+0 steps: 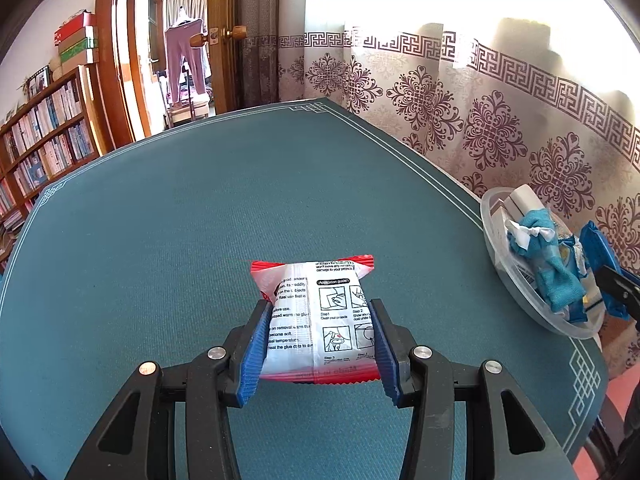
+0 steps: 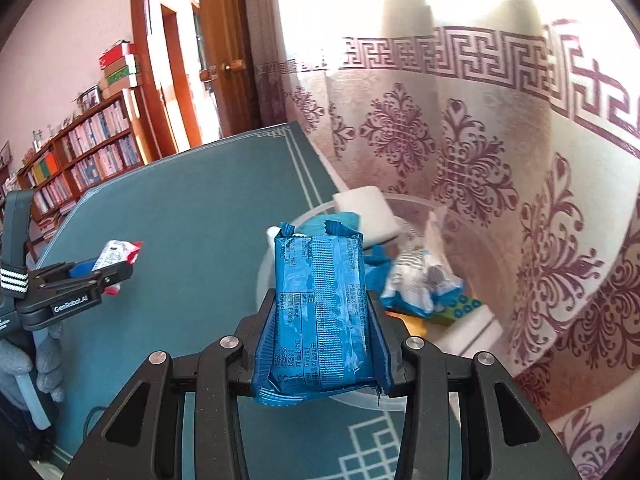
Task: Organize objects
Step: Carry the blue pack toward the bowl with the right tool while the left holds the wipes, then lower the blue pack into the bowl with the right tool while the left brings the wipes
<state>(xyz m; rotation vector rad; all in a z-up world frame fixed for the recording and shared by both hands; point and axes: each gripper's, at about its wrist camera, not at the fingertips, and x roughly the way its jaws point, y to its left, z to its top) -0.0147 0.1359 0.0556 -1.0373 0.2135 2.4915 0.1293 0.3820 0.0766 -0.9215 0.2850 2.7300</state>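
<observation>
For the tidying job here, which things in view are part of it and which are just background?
Part of the job:
- red-and-white printed sachet, in the left tongs
- blue foil snack packet, in the right tongs
- clear round plastic tub holding other items

Background:
- teal table mat
- patterned curtain
- wooden bookshelf

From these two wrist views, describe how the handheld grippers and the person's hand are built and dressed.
Both grippers are black plastic linkages with round silver pivot pins and ribbed blue finger pads. The left gripper shows these from behind, as does the right gripper. Seen side-on from the right wrist, the left one bears white "GenRobot.AI" lettering and a patch of white stripes. The hand holding it wears a grey knitted glove.
</observation>
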